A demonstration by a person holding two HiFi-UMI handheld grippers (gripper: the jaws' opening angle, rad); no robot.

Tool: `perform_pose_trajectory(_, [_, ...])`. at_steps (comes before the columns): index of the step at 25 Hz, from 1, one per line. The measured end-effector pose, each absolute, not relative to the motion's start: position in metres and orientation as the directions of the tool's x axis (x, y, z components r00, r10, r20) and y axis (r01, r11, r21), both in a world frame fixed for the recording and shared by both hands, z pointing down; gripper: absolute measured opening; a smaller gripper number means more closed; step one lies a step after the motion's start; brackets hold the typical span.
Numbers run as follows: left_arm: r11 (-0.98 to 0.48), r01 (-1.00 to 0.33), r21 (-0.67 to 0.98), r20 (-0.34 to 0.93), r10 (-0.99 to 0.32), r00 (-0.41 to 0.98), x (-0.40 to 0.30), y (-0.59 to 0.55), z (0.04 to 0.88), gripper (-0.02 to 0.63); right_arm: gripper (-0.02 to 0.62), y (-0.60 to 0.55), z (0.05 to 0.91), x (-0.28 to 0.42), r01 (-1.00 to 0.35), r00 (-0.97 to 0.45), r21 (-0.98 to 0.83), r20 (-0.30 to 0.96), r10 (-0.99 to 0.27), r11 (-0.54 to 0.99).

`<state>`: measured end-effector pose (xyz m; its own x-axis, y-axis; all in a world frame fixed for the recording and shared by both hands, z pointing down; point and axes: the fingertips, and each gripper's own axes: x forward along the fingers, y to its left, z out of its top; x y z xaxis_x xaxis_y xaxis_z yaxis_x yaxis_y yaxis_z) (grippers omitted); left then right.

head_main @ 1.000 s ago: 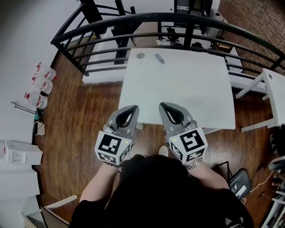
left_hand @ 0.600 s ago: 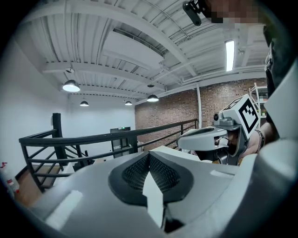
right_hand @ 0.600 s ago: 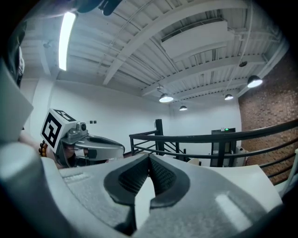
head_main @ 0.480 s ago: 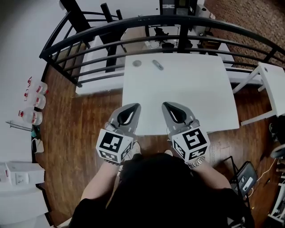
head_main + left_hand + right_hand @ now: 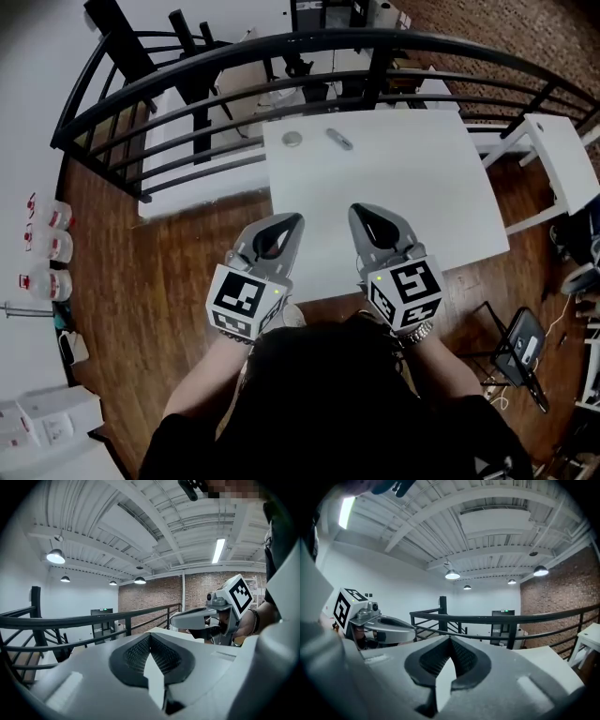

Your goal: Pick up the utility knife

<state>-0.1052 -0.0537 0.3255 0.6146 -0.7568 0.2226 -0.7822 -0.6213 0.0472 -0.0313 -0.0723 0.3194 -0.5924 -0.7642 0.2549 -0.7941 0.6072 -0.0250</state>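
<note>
Closed and empty, left claw (image 5: 287, 223) and right claw (image 5: 362, 215) are hovering over the bench's (image 5: 422, 202) near edge, likely needing to reach and open for the far knife (image 5: 338, 139).

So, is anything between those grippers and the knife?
Nothing visible. Only bare table lies between the left gripper, the right gripper and the utility knife at the far edge; a small round object sits beside it.

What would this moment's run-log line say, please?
phase: pre-grasp; left gripper: shut, empty; right gripper: shut, empty; knife: on table, untouched
</note>
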Motion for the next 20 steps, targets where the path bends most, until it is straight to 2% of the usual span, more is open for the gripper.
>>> perform_pose_trajectory(10, [-0.674,-0.733,0.092,0.242,-0.699,0.673,-0.106,-0.082,0.345,0.017,-0.006,-0.119,0.339,-0.023,-0.838,-0.509,0.018,0.331,-0.794,0.545])
perform_pose_trajectory(20, [-0.636,-0.764,0.104,0.345,-0.698,0.628,-0.072,-0.168,0.385,0.017,0.054,-0.226,0.401,0.007,-0.801,-0.539,-0.004,0.439,-0.719,0.599])
